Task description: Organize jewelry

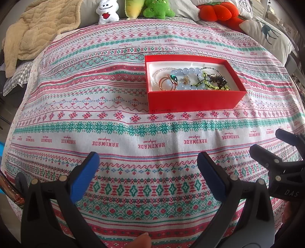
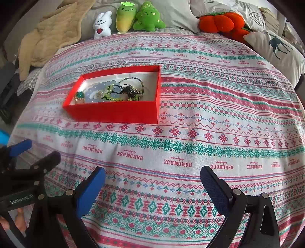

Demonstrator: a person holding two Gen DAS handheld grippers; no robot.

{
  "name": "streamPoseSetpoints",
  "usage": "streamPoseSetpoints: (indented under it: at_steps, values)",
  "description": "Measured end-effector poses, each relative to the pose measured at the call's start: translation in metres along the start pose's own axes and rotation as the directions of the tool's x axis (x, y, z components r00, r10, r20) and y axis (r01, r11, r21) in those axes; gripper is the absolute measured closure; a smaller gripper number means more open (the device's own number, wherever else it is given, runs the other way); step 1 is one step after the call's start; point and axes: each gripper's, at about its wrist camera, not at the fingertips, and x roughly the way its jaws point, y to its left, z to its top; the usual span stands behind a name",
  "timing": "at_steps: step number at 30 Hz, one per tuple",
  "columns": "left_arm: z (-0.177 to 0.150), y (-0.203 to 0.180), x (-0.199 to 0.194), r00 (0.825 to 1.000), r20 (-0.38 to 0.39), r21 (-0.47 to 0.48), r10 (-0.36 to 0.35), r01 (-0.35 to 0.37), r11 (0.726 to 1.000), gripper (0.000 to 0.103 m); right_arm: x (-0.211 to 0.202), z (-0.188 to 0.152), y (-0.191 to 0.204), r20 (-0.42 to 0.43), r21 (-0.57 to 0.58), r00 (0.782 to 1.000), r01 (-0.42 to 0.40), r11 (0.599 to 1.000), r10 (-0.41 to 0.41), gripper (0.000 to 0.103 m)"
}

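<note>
I hold both grippers low over the cloth (image 1: 152, 133), on the near side, and neither one touches any jewelry. The left gripper (image 1: 147, 167) has its blue pads (image 1: 83, 177) wide apart and there is nothing between them, only the patterned cloth below. The right gripper (image 2: 152, 183) is also spread wide and it holds nothing. In the left wrist view I see the right gripper at the right edge, near the left one but apart from it.

The red box (image 1: 192, 99) stands open on the cloth, farther away than both grippers. From the left wrist it is a little to the right of centre, and from the right wrist it is to the left. The jewelry lies all together inside the box, in a loose heap on the white bottom. At the left end is a ring (image 1: 172, 79) with a green stone, and it rests against the blue bead bracelet (image 1: 187, 71). More to the right is a green bead bracelet (image 1: 207, 84) with dark cord, and a dark piece (image 1: 219, 80) lies just beside it; I cannot tell what kind of piece this is.

At the far edge of the cloth plush toys (image 2: 141, 17) stand in a row, and a beige blanket (image 1: 38, 28) lies at the far left
</note>
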Motion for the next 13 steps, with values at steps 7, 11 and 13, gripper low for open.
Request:
streamPoseSetpoints:
  at_steps: [7, 11, 13]
  values:
    - [-0.0003, -0.0006, -0.0005, 1.000, -0.001, -0.002, 0.000, 0.000, 1.000, 0.001, -0.0007, -0.0011, 0.0024, 0.003, 0.006, 1.000, 0.004, 1.000, -0.004, 0.002]
    - [-0.0032, -0.0019, -0.0010, 1.000, 0.005, 0.006, -0.003, 0.003, 1.000, 0.001, -0.0003, -0.0025, 0.0028, 0.006, 0.014, 1.000, 0.012, 1.000, -0.013, 0.002]
    - [-0.0067, -0.0030, 0.0002, 1.000, 0.014, 0.008, -0.003, 0.003, 1.000, 0.001, 0.0011, -0.0051, 0.0032, 0.009, 0.020, 1.000, 0.027, 0.999, -0.028, 0.002]
